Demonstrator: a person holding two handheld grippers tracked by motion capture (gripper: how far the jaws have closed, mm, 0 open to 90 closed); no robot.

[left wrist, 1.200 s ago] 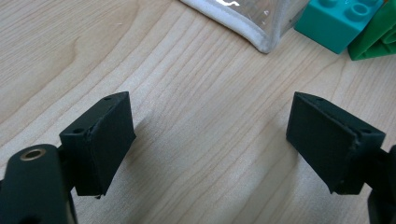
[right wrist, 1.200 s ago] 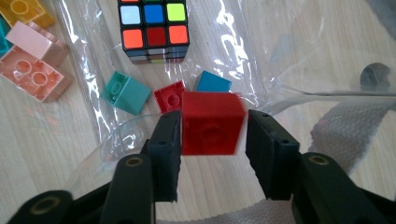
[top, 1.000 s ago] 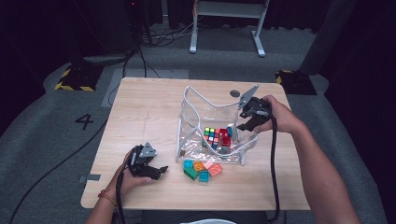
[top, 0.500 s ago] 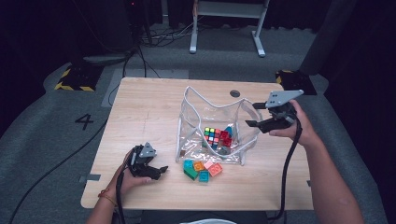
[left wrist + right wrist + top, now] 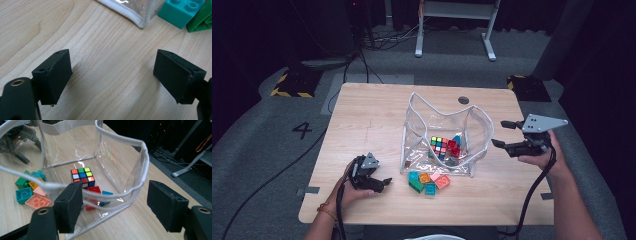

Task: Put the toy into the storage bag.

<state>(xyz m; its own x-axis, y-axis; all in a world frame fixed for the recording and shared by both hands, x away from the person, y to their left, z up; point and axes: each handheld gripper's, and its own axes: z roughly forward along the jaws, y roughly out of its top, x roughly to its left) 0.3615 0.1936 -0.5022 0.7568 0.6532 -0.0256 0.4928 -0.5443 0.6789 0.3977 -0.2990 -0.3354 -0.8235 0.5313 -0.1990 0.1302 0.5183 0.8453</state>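
The clear bag [image 5: 442, 135] stands open mid-table, holding a cube [image 5: 438, 145] and a few bricks [image 5: 96, 195]; more bricks [image 5: 428, 181] lie just in front of the bag. The right gripper [image 5: 508, 134], just beside the bag, has just been opening and grasps nothing. The left gripper [image 5: 379, 181], near the loose bricks, is spread and empty. With nothing holding the bag, I judge a brick pushed in could tip or slide it

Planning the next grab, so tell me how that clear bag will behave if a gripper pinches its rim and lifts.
The clear bag will probably flex rather than lift stiffly: its white-edged rim already sags and curves. It likely hangs bottom-heavy, since the puzzle cube and a few blocks lie loose inside and may slide. The glossy plastic may be slippery.
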